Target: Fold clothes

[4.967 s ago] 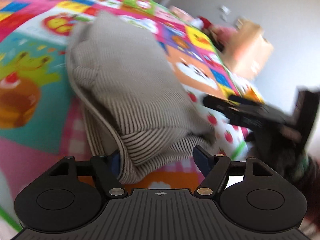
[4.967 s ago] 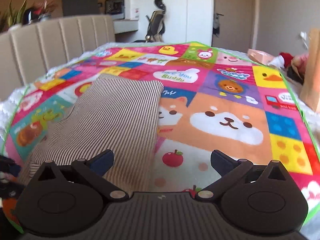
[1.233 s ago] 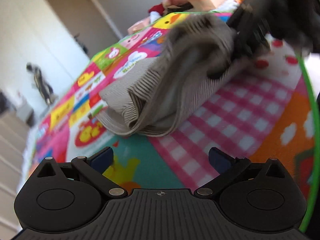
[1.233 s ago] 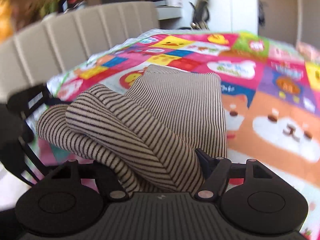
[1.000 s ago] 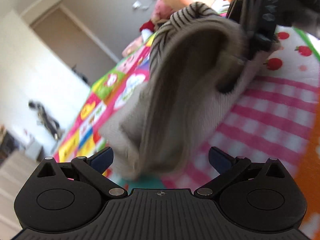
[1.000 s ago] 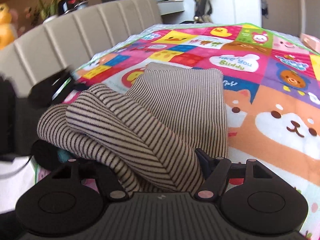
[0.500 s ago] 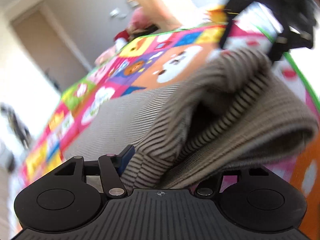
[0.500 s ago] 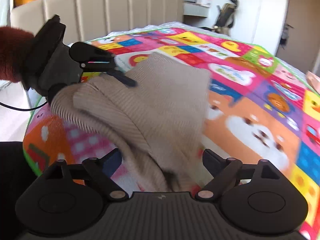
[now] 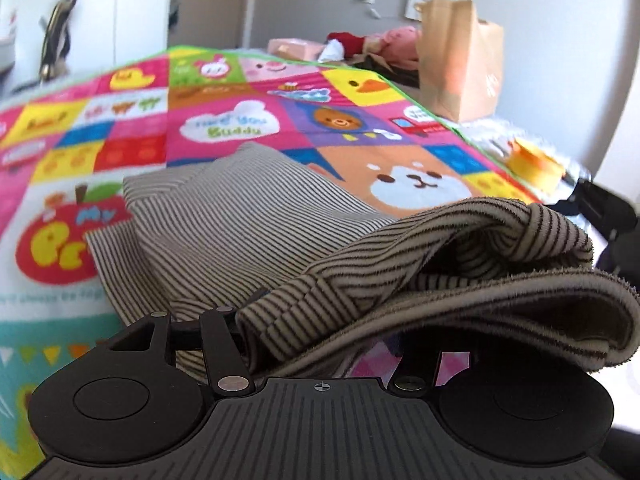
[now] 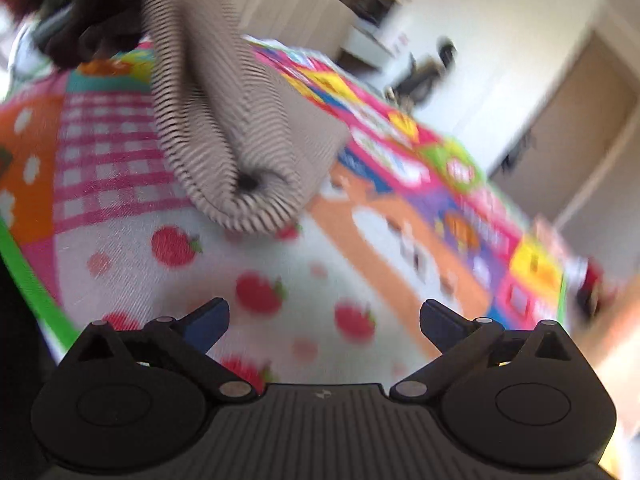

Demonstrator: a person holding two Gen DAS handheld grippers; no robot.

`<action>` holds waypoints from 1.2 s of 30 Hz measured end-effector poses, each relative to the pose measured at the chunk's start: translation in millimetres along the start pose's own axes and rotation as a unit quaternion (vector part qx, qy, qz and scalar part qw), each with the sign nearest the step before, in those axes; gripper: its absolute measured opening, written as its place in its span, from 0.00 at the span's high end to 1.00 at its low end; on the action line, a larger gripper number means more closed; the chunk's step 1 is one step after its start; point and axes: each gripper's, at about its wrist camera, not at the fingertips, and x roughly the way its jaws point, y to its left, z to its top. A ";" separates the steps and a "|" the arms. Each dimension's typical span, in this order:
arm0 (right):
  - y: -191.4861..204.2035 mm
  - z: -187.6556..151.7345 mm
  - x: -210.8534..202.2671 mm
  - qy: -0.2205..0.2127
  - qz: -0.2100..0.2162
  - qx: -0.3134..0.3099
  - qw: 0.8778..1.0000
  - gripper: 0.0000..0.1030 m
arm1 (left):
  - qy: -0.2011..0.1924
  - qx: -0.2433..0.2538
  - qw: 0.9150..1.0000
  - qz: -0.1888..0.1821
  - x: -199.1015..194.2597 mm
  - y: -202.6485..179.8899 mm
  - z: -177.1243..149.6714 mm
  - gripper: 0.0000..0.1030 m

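Two grippers work over my bright cartoon play mat [image 9: 256,120]. My left gripper [image 9: 320,344] is clamped on the striped garment [image 9: 248,232], which lies mid-mat. My right gripper [image 10: 324,320] hangs with jaws apart. At two o'clock stands a paper bag [image 9: 460,60] beside grey walls.

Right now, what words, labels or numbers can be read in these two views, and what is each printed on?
"Buddy": white cloud patch on the play mat; the line above it is blurred, perhaps "You" at its end.
"My": red apple patch, with large yellow letters below, only "P" clear.
Brown paper bag: faint marks, unreadable.
Right wrist view: too blurred to read.
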 end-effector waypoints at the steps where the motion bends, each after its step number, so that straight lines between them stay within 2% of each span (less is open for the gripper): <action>1: 3.7 4.9 5.6 -0.014 -0.004 -0.024 1.000 0.01 | 0.001 -0.013 1.000 -0.005 -0.8 3.2 0.1 0.40; 3: 6.0 15.5 18.8 -0.042 -0.007 -0.056 0.998 0.03 | 0.001 -0.035 0.999 -0.015 1.6 9.2 0.3 0.40; 5: 5.9 27.2 33.4 -0.068 0.003 -0.076 0.995 0.11 | 0.001 -0.038 0.999 -0.020 2.4 11.8 -0.8 0.40; 6: 6.5 33.1 40.3 -0.078 0.012 -0.084 0.993 0.12 | 0.001 -0.038 0.999 -0.022 2.7 12.8 -1.5 0.40; 9: 11.5 50.6 57.7 -0.103 0.035 -0.105 0.988 0.29 | 0.004 -0.006 1.000 -0.012 1.8 8.0 -6.4 0.40; 10: 13.9 56.0 61.1 -0.105 0.047 -0.109 0.987 0.39 | 0.005 0.006 1.000 -0.002 0.5 4.9 -8.4 0.40; 11: 17.4 58.9 61.4 -0.100 0.061 -0.117 0.986 0.52 | 0.005 0.017 1.000 0.008 -1.0 1.8 -10.5 0.41; 12: 21.4 61.1 60.9 -0.093 0.075 -0.127 0.985 0.58 | 0.006 0.028 0.999 0.016 -3.1 -1.5 -13.2 0.42; 16: 38.4 58.2 46.7 -0.070 0.107 -0.156 0.979 0.70 | 0.009 0.056 0.998 0.023 -14.3 -15.9 -28.5 0.42; 19: 48.1 55.1 28.9 -0.054 0.123 -0.159 0.978 0.71 | 0.015 0.078 0.997 0.018 -25.1 -34.2 -42.9 0.42; 21: 53.6 52.6 9.0 -0.045 0.136 -0.156 0.977 0.71 | 0.019 0.075 0.997 0.004 -35.4 -43.7 -51.4 0.42; 25: 65.3 46.9 -40.8 -0.037 0.163 -0.193 0.967 0.72 | 0.030 0.059 0.996 -0.060 -64.2 -62.7 -70.9 0.42; 27: 65.3 49.7 -61.1 -0.040 0.168 -0.214 0.961 0.72 | 0.035 0.039 0.994 -0.096 -74.9 -65.2 -79.1 0.41; 29: 57.4 58.6 -75.8 -0.048 0.168 -0.230 0.957 0.71 | 0.027 0.013 0.993 -0.115 -82.0 -58.6 -79.5 0.40; 31: 43.1 78.7 -75.3 -0.054 0.163 -0.224 0.959 0.66 | 0.012 -0.016 0.992 -0.125 -87.7 -48.0 -76.3 0.40; 34: 18.5 113.4 -51.7 -0.056 0.158 -0.170 0.971 0.56 | -0.010 -0.056 0.992 -0.117 -88.9 -27.7 -68.3 0.39; 36: 6.1 130.0 -24.8 -0.044 0.163 -0.120 0.978 0.51 | -0.018 -0.077 0.993 -0.089 -82.9 -12.9 -64.2 0.37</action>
